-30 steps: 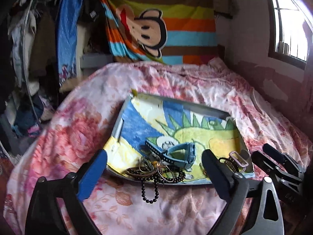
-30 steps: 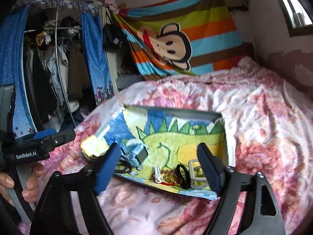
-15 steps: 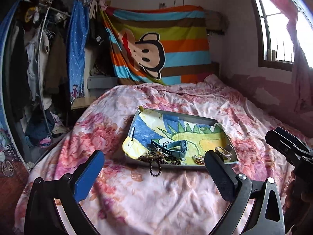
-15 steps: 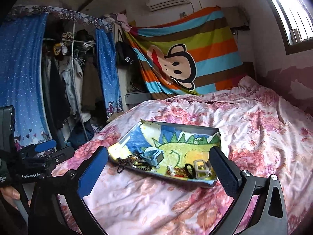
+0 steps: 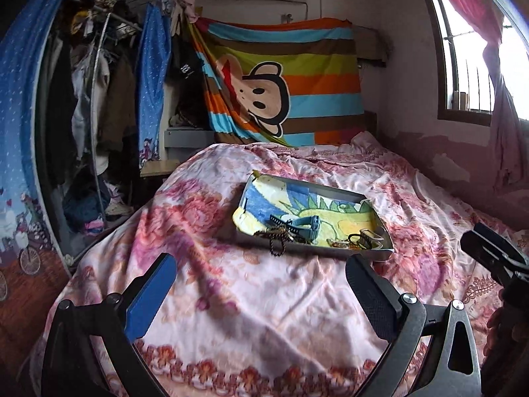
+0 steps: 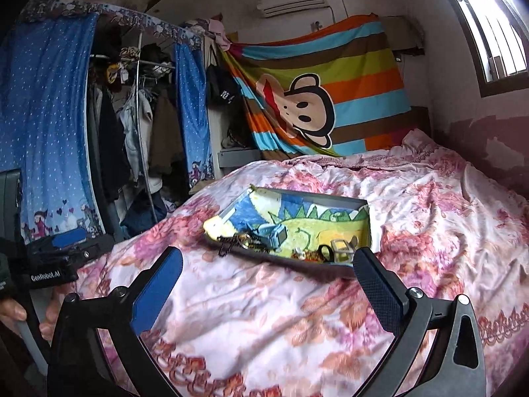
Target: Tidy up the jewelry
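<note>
- While both grippers hover above the near end of the bed (image 5: pixel 264 297), the tray (image 5: pixel 377 254) sits farther up the floral bedcover, well apart from either set of jaws.
- Left gripper (image 5: pixel 261 294): jaws released, spread wide, nothing between them – only bedcover shows in the gap.
- Right gripper (image 6: pixel 264 284): jaws released and at full spread; they have just been opening, with nothing between them.
- Tray is metal-rimmed and lined with a dinosaur-print cloth (image 5: pixel 330 211) in blue, yellow and green.
- Jewelry lies bunched along the tray's near edge: a blue watch (image 5: pixel 307 226) left of centre, a tangle of bracelets (image 5: pixel 281 231) beside it, and a black bead strand (image 5: pixel 277 248) hanging over the rim onto the bedcover.
- At the tray's near right corner – a pale rectangular buckle-like piece (image 6: pixel 342 248) next to a black ring (image 6: pixel 325 252); smaller bits there are too small to identify.
- Person's fingers (image 6: pixel 13 311) show at the left edge of the right wrist view, around the other gripper's handle.
- Background: striped monkey-print cloth (image 5: pixel 281 82) on the far wall, open wardrobe (image 5: pixel 99 115) at left.
</note>
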Demonstrator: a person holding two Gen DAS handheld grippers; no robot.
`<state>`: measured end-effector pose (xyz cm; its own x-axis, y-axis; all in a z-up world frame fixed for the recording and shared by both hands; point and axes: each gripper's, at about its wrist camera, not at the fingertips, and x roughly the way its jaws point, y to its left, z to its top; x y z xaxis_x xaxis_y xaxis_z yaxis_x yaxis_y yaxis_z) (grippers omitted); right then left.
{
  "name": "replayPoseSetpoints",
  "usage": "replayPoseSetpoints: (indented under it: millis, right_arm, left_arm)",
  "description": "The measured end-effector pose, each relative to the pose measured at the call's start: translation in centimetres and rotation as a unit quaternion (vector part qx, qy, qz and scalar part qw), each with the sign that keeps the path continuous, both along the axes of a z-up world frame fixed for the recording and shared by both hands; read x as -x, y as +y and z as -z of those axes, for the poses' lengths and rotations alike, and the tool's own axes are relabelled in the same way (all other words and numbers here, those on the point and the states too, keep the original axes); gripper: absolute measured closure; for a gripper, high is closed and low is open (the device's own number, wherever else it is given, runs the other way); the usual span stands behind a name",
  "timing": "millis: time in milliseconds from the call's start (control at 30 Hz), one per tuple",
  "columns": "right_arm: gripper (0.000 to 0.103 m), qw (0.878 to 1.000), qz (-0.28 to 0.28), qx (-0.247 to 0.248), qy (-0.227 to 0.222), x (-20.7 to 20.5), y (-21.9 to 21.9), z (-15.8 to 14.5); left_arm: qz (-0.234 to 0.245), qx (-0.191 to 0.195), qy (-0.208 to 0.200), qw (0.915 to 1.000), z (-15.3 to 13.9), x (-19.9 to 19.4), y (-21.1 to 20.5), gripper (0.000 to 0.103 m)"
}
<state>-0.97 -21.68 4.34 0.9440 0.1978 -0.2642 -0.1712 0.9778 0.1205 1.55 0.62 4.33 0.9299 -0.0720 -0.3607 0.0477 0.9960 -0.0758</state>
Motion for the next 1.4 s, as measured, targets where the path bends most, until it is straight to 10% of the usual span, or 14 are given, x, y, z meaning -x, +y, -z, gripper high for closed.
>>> replayPoseSetpoints:
  millis: [1400]
  right_arm:
    - [0.002,0.999,0.011,-0.001,0.049,-0.1,0.1,2.8]
  left_arm:
    - [-0.003,-0.027,0.021,0.9994,1.9,3.0,-0.4,0.0]
